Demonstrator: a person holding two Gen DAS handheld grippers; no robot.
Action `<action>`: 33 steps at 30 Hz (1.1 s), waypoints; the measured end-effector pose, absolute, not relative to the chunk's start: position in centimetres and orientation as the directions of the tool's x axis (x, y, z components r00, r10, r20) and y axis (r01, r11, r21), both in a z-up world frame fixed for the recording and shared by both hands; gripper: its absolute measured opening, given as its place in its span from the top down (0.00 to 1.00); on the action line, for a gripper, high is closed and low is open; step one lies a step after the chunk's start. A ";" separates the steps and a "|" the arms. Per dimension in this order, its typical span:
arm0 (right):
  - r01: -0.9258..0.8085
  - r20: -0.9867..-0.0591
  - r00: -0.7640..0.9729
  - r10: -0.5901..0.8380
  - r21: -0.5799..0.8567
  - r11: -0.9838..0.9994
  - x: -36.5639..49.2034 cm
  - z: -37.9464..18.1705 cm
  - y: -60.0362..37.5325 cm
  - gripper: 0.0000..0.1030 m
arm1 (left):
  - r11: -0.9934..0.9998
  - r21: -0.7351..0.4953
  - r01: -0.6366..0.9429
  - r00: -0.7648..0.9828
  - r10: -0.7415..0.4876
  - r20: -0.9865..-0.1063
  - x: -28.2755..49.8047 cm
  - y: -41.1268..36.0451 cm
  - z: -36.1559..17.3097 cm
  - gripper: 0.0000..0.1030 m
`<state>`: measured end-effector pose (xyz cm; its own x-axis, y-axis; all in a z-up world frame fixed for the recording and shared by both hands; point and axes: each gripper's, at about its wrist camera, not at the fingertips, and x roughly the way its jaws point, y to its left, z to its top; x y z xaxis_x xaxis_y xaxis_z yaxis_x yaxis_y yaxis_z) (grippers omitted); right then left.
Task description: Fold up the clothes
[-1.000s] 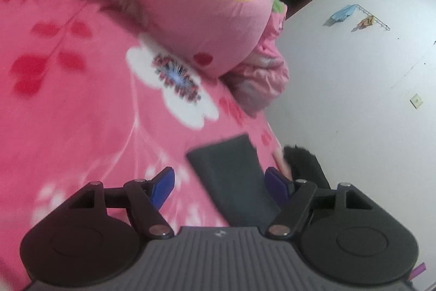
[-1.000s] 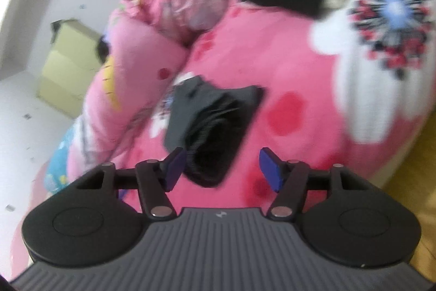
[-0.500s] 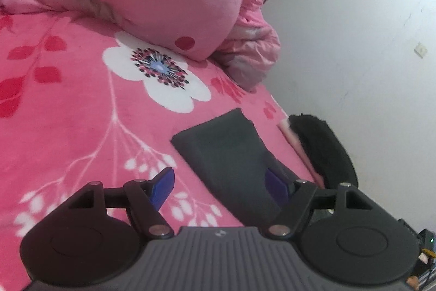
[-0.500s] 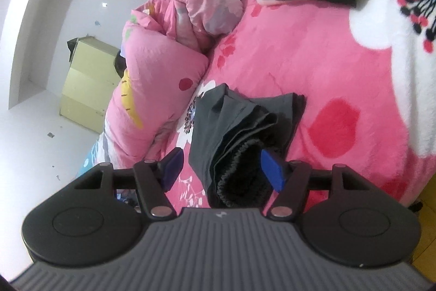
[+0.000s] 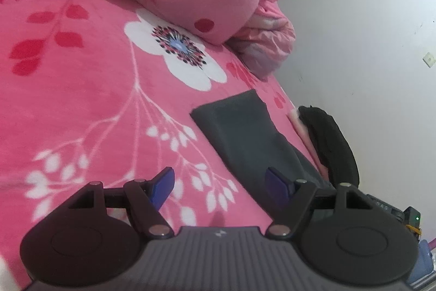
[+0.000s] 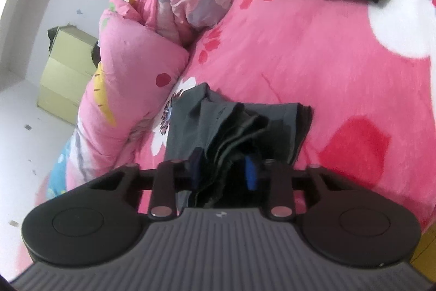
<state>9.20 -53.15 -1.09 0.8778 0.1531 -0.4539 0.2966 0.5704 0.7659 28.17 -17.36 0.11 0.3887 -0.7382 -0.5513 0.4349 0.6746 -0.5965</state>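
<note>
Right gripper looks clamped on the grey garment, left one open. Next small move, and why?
Probably bring the left gripper forward onto the near edge of the grey garment and close. The right gripper has its jaws pinched on the bunched layers at one end, while the left one hangs open above the bedspread, holding nothing. A second grip would let the cloth be lifted evenly.

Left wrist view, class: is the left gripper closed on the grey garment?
No. The left gripper has its blue fingers spread wide above the pink bedspread, with the grey garment lying ungripped ahead.
</note>
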 end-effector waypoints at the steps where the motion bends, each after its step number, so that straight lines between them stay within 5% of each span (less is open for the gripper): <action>1: 0.291 -0.453 0.880 0.141 0.751 0.593 9.1 -0.8 -52.8 0.81 | 0.676 -0.596 0.433 0.396 -0.737 -0.548 28.1 -16.9 0.3 0.28; 6: 0.114 -0.393 0.910 0.130 0.540 0.834 7.6 2.7 -46.8 0.82 | 0.686 -0.604 0.405 0.441 -0.726 -0.528 27.7 -14.0 1.2 0.28; 10: -0.113 -0.403 0.903 0.152 0.119 0.987 5.5 3.0 -38.1 0.82 | 0.698 -0.606 0.381 0.476 -0.710 -0.519 27.5 -11.9 1.7 0.28; 15: -0.343 -0.482 0.866 0.131 -0.385 0.857 2.3 -1.0 -28.7 0.78 | 0.707 -0.616 0.347 0.488 -0.697 -0.525 27.8 -10.7 1.2 0.28; 18: -0.388 -0.484 0.867 0.117 -0.508 0.769 0.1 -2.4 -27.2 0.63 | 0.704 -0.627 0.333 0.481 -0.699 -0.529 27.9 -10.5 0.6 0.28; 25: -0.395 -0.482 0.852 0.205 -0.334 0.856 -1.9 1.9 -29.8 0.53 | 0.690 -0.652 0.314 0.471 -0.710 -0.524 28.5 -10.5 -0.8 0.28; 33: -0.106 -0.351 0.929 0.118 0.055 0.993 2.9 6.4 -36.9 0.50 | 0.756 -0.569 0.322 0.634 -0.619 -0.464 26.7 -8.3 1.6 0.28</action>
<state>2.89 -36.95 6.42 0.9290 0.1181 -0.3506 -0.1056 0.9929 0.0547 26.71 -8.26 1.60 0.6338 -0.6190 -0.4639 0.3221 0.7564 -0.5693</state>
